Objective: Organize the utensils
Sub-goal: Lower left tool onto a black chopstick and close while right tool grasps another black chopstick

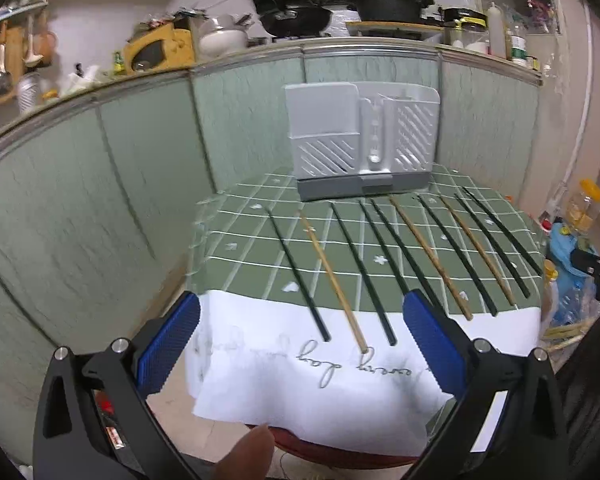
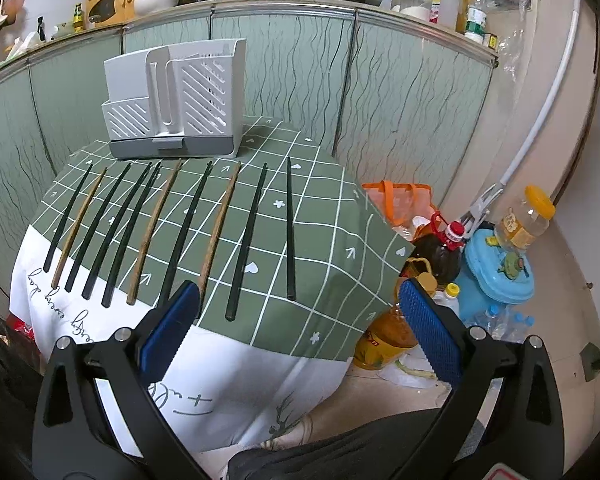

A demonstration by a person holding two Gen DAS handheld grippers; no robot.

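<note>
Ten chopsticks (image 2: 172,232) lie side by side in a row on the green checked tabletop (image 2: 324,248), none of them touched yet, and the white slotted holder (image 2: 176,100) stands upright behind the row at the far edge. Every stick has its long axis running from the near edge toward the holder, so in both wrist views they read roughly from 6 o'clock to 12 o'clock, fanning a little with the lens.

The right tool (image 2: 300,324) hovers over the near right part of the tabletop with its blue pads spread wide and nothing between them. The two rightmost black chopsticks (image 2: 290,232) lie just ahead of it at about 12 o'clock, their near ends falling between the pads' line of reach. The holder sits at about 11 o'clock from this tool, well beyond the row.

The left tool (image 1: 300,344) is likewise spread wide and empty, above the white cloth border (image 1: 260,380). Three sticks end between its pads, a light wooden chopstick (image 1: 334,280) in the middle, with the holder at about 12 o'clock.

Each tool seems closest to its own end of the row. Since the sticks point along the pads, a grasp would likely close across a stick's width.
</note>
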